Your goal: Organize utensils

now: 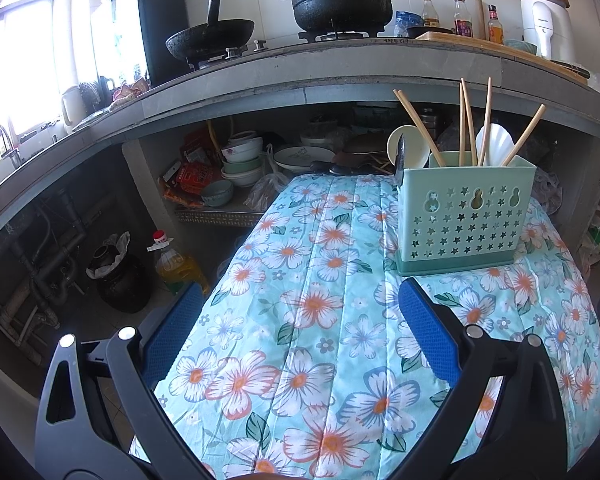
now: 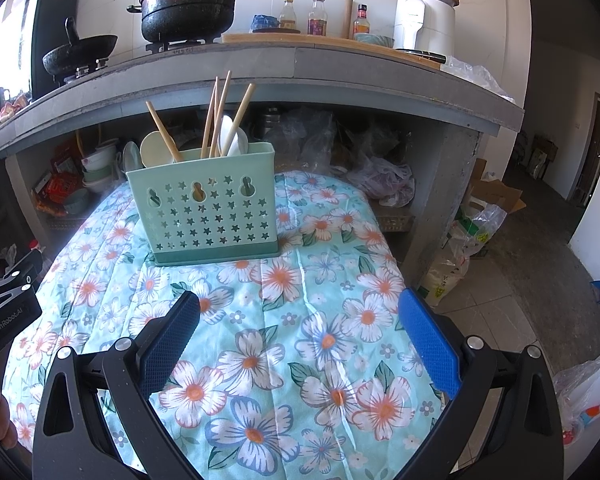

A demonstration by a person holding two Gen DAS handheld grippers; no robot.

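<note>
A pale green utensil caddy [image 1: 462, 216] with star holes stands on the floral tablecloth [image 1: 300, 280], far right in the left wrist view and left of centre in the right wrist view [image 2: 206, 208]. It holds several wooden chopsticks [image 1: 466, 120] [image 2: 216, 114] and white spoons [image 1: 494, 146] [image 2: 158, 148]; a knife [image 1: 399, 160] stands at its left end. My left gripper [image 1: 300, 308] is open and empty, hovering over the cloth short of the caddy. My right gripper [image 2: 300, 316] is open and empty, in front of the caddy.
A concrete counter [image 1: 340, 68] runs behind the table with a wok [image 1: 210, 38], a black pot [image 1: 340, 0], bottles [image 2: 318, 14] and a white appliance [image 2: 424, 20]. Bowls and plates [image 1: 240, 160] sit under it. Bags [image 2: 456, 256] lie on the floor at right.
</note>
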